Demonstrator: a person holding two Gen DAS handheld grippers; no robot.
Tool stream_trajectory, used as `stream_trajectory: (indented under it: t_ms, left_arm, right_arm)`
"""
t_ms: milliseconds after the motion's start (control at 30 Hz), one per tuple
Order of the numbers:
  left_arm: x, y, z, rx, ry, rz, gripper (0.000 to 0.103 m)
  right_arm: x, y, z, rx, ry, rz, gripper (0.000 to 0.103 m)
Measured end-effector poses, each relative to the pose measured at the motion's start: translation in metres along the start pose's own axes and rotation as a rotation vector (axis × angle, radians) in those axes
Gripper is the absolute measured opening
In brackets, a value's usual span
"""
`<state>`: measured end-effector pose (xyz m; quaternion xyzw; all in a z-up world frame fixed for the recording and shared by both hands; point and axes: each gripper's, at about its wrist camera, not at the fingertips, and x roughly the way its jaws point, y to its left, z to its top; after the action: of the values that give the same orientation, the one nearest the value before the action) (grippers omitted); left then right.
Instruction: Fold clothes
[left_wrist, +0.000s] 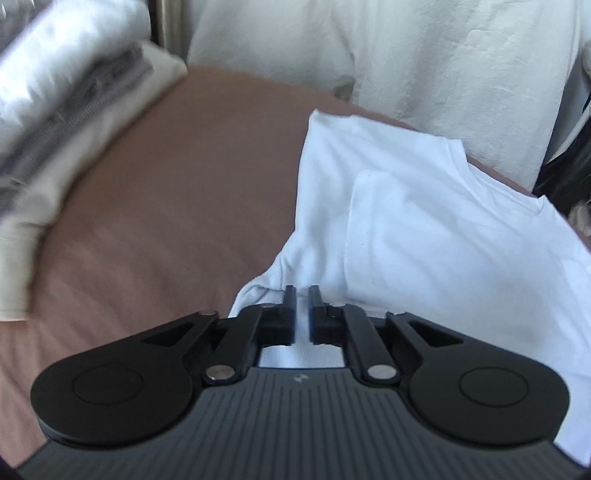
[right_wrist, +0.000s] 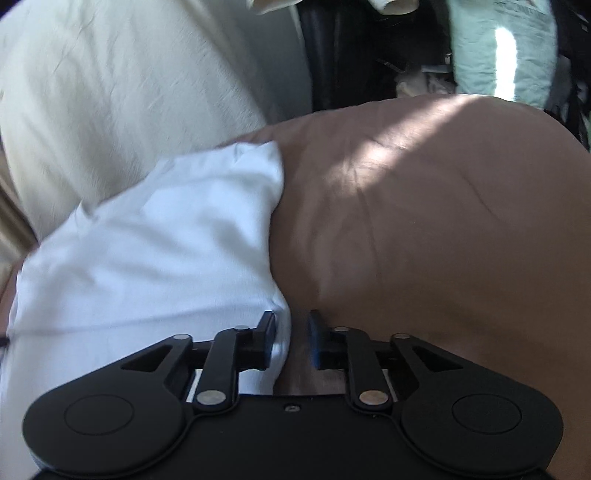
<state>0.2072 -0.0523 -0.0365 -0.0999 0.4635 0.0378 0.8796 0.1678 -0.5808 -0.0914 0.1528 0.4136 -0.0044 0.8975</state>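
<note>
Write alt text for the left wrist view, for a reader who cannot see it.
The left gripper is nearly closed on a bunched edge of a white T-shirt lying on a brown bedsheet. A blurred stack of folded clothes sits at the far left, with cream bedding behind.

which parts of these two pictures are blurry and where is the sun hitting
Left wrist view: the folded stack at upper left is smeared by motion blur, while the white shirt and left hand-held gripper stay fairly sharp. Right wrist view: soft all over, with a sun patch on the brown cover and a blown-out strip on the green fabric.
</note>
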Motion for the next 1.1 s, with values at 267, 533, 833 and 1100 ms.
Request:
stream_trajectory:
  t_ms: [267, 533, 833, 1100]
  left_arm:
    - [-0.066, -0.058, -0.023, 0.183, -0.005, 0.181, 0.046]
    - [-0.138, -0.027, -0.063, 0.259, -0.005, 0.11, 0.062]
    - [-0.125, 0.07, -0.111, 0.105, 0.261, 0.052, 0.063]
    - [-0.114, 0.09, -0.133, 0.154, 0.348, -0.082, 0.074]
  right_arm:
    - [-0.016, -0.037, -0.001, 0.143, 0.093, 0.293, 0.053]
    - [0.003, -0.043, -0.006, 0.235, 0.132, 0.381, 0.053]
    - [-0.016, 0.001, -0.042, 0.299, 0.357, 0.301, 0.056]
    - [-0.053, 0.052, -0.071, 0.139, 0.471, 0.123, 0.057]
